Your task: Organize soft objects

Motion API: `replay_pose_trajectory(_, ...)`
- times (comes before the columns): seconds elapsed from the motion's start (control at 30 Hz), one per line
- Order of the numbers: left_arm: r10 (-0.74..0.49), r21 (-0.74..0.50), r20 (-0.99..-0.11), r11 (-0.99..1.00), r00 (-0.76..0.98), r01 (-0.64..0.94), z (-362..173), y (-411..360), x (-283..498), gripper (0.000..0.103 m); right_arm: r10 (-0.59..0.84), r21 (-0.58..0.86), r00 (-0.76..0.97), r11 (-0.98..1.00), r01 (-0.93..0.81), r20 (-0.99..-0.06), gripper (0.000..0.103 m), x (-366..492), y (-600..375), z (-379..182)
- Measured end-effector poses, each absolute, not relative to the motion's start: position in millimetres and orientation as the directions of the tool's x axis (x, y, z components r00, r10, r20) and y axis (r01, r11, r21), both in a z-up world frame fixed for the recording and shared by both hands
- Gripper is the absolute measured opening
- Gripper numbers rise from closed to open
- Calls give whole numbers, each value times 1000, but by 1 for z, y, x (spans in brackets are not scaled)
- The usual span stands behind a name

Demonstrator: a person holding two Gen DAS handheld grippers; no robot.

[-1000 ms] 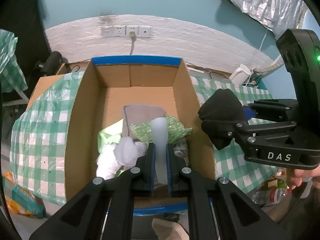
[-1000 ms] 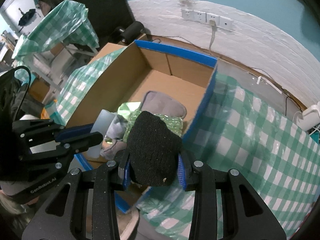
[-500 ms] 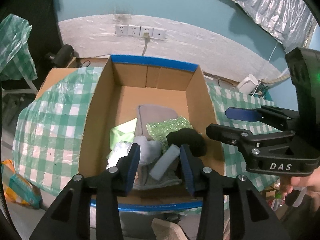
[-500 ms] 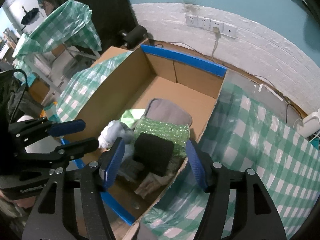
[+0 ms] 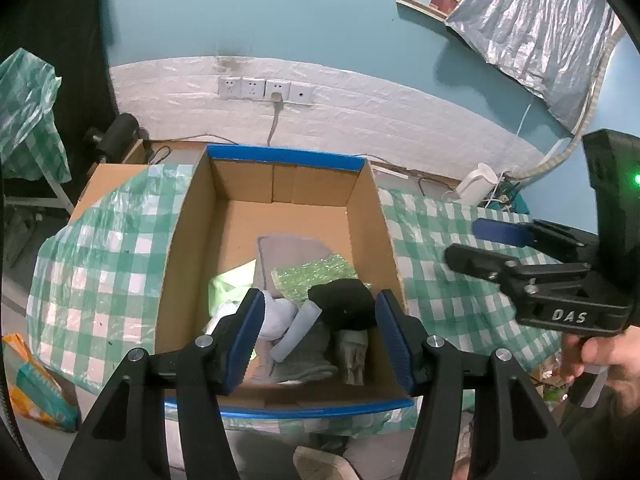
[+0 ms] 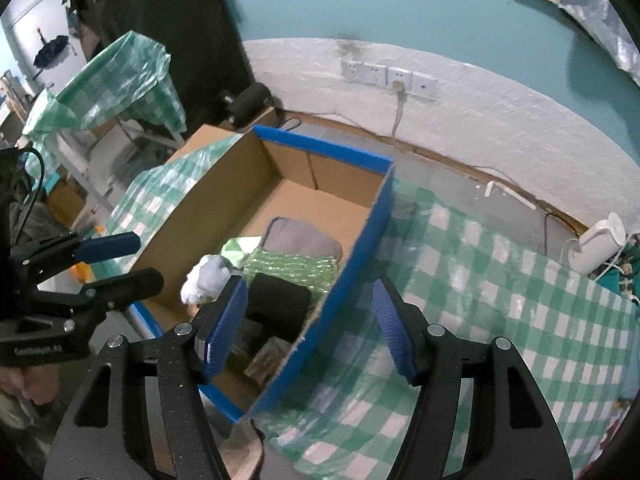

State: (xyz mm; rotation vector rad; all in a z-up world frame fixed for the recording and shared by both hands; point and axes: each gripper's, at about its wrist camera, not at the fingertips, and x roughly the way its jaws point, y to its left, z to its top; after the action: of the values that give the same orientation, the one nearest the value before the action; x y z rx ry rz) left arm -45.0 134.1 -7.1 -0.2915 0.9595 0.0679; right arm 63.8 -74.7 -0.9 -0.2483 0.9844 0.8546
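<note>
Cardboard box (image 5: 192, 240) with blue-taped rim, standing open at frame centre in the left wrist view on a table under a green-and-white checked plastic cloth (image 5: 100, 248). Contents, all heaped in the near half of the box: a black knitted piece (image 5: 344, 304) at lower centre right; a pale translucent foam tube (image 5: 296, 332) lying tilted just left of it, touching; a white crumpled wad (image 5: 276, 316) left of the tube; a green bubble-wrap sheet (image 5: 316, 276) above these, lying over a grey flat pad (image 5: 292, 252); a light-green bag (image 5: 228, 284) at the left; a grey cloth (image 5: 304, 356) and a small patterned bundle (image 5: 354, 354) nearest the lower rim. Left gripper (image 5: 320, 332): bottom centre, above the heap, jaws opening, blue pads apart, nothing held between them. Right gripper (image 6: 310, 326): bottom centre of the right wrist view, straddling the box's right wall, jaws apart and empty; in the left wrist view it appears at the right edge over the cloth, with a hand (image 5: 604, 360) on its grip. Surroundings: white brick lower wall with a row of sockets (image 5: 266, 90) at upper centre, teal wall above, a white kettle (image 5: 478, 184) at centre right, silver foil sheeting (image 5: 532, 28) at upper right.
</note>
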Motion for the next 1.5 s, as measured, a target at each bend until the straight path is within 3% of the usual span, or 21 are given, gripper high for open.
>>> replay_pose_trajectory(0.3,-61,-205,-806,962,589,-181,0,125,-46,59,528,167,324,684,-710,-785,66,58,-110,24)
replay_pose_trajectory(0.37,-67,-210,-804,962,591,-177,2,123,-46,62,532,164,338,689,-706,-776,66,56,-116,29)
replay_pose_trajectory(0.47,-65,-208,-798,963,599,-173,6,119,-47,75,534,158,352,692,-704,-769,66,55,-123,35)
replay_pose_trajectory(0.83,-1,-110,-756,986,654,-126,24,94,-47,85,523,118,401,705,-699,-752,66,56,-145,43)
replay_pose_trajectory(1.5,42,-57,-773,989,633,-135,16,82,-39,85,517,122,399,712,-691,-757,67,64,-158,41)
